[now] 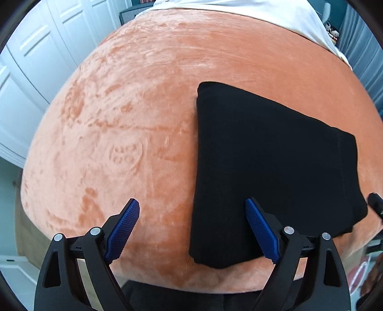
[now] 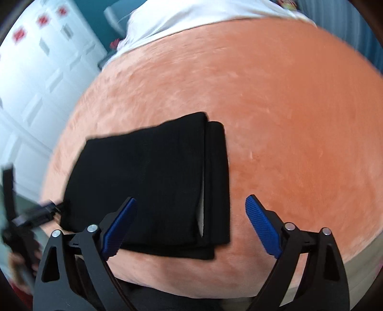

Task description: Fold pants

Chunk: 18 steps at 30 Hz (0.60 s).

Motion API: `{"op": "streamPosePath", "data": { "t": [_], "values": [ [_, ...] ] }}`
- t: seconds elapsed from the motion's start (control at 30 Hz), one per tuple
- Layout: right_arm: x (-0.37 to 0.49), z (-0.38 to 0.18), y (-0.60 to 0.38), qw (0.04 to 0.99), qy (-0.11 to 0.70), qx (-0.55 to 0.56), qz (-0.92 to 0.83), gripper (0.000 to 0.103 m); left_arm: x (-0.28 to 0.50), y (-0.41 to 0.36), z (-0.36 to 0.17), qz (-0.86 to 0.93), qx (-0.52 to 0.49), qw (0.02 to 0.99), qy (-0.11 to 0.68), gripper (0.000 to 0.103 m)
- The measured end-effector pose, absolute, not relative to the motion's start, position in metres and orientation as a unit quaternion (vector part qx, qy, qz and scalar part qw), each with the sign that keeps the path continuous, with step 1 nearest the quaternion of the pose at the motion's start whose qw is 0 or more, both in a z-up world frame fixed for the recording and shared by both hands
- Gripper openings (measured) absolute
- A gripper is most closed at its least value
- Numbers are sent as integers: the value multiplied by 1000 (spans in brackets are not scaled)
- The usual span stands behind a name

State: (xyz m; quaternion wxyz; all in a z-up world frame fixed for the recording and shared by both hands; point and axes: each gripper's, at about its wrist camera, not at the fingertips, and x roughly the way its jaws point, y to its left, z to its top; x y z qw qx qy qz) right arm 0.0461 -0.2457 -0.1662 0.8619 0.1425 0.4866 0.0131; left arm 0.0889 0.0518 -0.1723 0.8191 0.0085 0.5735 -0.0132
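The black pants (image 1: 270,167) lie folded into a compact rectangle on the orange plush blanket (image 1: 134,114), near the front edge. In the right wrist view the pants (image 2: 153,181) show stacked layers with a fold edge along their right side. My left gripper (image 1: 191,229) is open and empty, held above the pants' left edge. My right gripper (image 2: 191,227) is open and empty, held above the pants' right edge. The left gripper also shows blurred in the right wrist view (image 2: 36,215), beside the pants' left corner.
A white sheet (image 1: 239,12) covers the far end of the bed. White panelled doors (image 1: 36,71) stand to the left. The bed's front edge (image 2: 191,284) is just under the grippers. Orange blanket (image 2: 299,119) stretches right of the pants.
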Motion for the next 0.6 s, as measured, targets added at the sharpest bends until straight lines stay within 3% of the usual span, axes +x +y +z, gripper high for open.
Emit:
{"op": "streamPosePath", "data": {
  "t": [0.07,0.17,0.27,0.6],
  "values": [
    [39,-161,-229,866,478,135,58,79,84,51,-170,-17,18,822,569,88],
    [27,-162,-223,867,478,131,53,79,75,53,-163,-19,22,826,564,87],
    [7,-172,-238,842,483,227,73,79,70,56,-156,-21,18,829,558,87],
    [23,-175,-254,846,483,224,26,82,61,34,-155,-30,56,834,547,87]
  ]
}}
